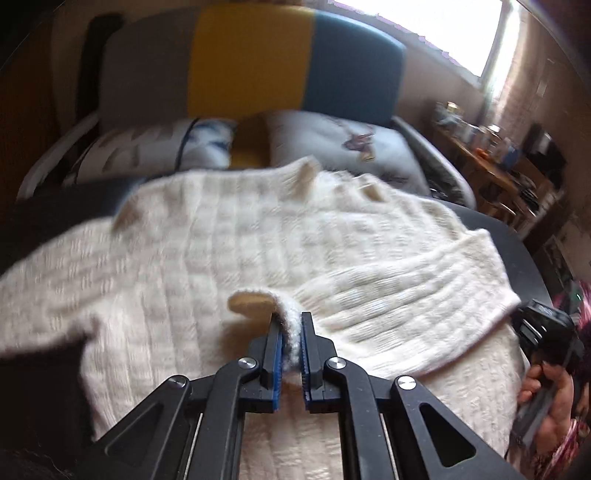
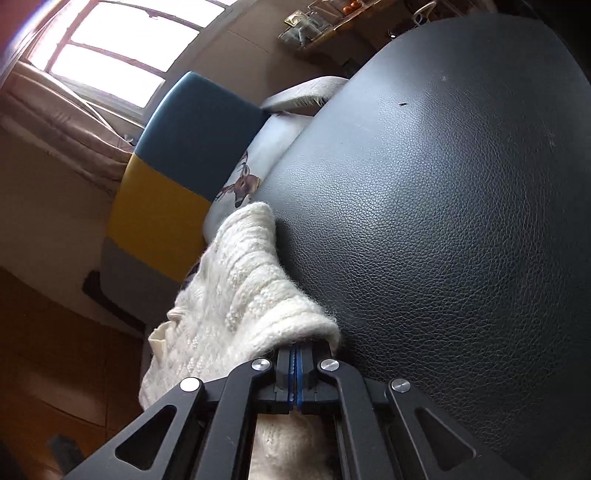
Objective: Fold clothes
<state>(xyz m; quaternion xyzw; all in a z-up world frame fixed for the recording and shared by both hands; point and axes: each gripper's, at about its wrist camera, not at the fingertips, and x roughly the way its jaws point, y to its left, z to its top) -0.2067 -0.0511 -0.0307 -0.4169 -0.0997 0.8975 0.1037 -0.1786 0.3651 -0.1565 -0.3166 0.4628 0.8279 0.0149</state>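
Dark leather-grain round table (image 2: 443,184) spread with cream cable-knit sweater (image 1: 229,236). Cuff pinched in left tool (image 1: 291,332), sleeve laid across body; edge clamped in right tool (image 2: 296,354). Fold judged partway, further folds left.

You are facing a headboard (image 1: 251,59) banded grey, yellow and blue, with two pillows (image 1: 332,147) lying below it. Daylight is pouring through the window (image 1: 424,29); a cluttered wooden shelf (image 1: 491,162) is standing right.

Grey, yellow and blue headboard (image 1: 251,59) behind two printed pillows (image 1: 332,147); bright window (image 1: 424,29); cluttered wooden shelf (image 1: 491,155).
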